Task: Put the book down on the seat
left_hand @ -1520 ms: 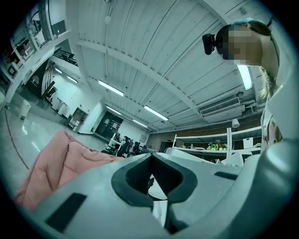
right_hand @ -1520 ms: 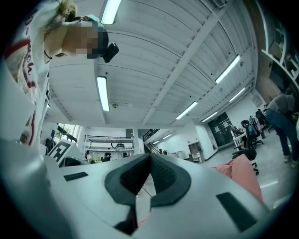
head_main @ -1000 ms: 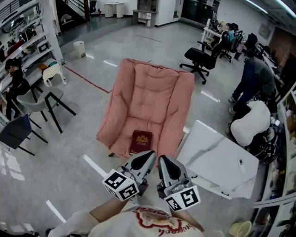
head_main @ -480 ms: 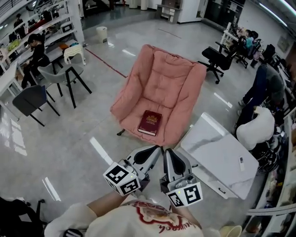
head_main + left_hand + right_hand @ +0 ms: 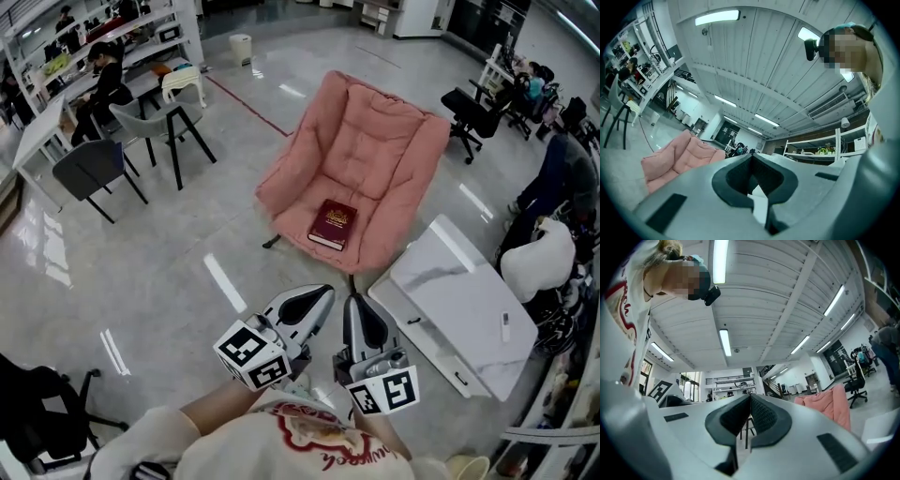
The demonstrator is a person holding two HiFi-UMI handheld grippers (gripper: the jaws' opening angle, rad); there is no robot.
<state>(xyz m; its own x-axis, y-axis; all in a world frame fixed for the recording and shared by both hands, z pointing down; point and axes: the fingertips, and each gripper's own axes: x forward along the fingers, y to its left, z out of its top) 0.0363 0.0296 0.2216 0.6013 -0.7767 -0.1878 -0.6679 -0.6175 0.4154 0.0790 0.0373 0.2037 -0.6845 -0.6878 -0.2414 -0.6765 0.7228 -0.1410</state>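
Observation:
A dark red book (image 5: 333, 224) lies flat on the seat of the pink cushioned chair (image 5: 370, 159) in the head view. My left gripper (image 5: 322, 295) and right gripper (image 5: 355, 305) are both shut and empty, held side by side close to the person's chest, well short of the chair and pointing toward it. The left gripper view shows its jaws (image 5: 751, 159) closed, tilted up at the ceiling, with the pink chair (image 5: 679, 157) at lower left. In the right gripper view the jaws (image 5: 750, 401) meet too, and the chair (image 5: 827, 406) shows at right.
A white marble-patterned table top (image 5: 459, 314) stands just right of the chair. Grey chairs (image 5: 159, 127) and desks with seated people are at upper left. Black office chairs (image 5: 473, 117) and a bending person (image 5: 562, 178) are at the right. Shiny grey floor lies between me and the chair.
The view has backed away and swung: the chair and book now sit farther off and more to the right. Both grippers stayed shut and close to the body.

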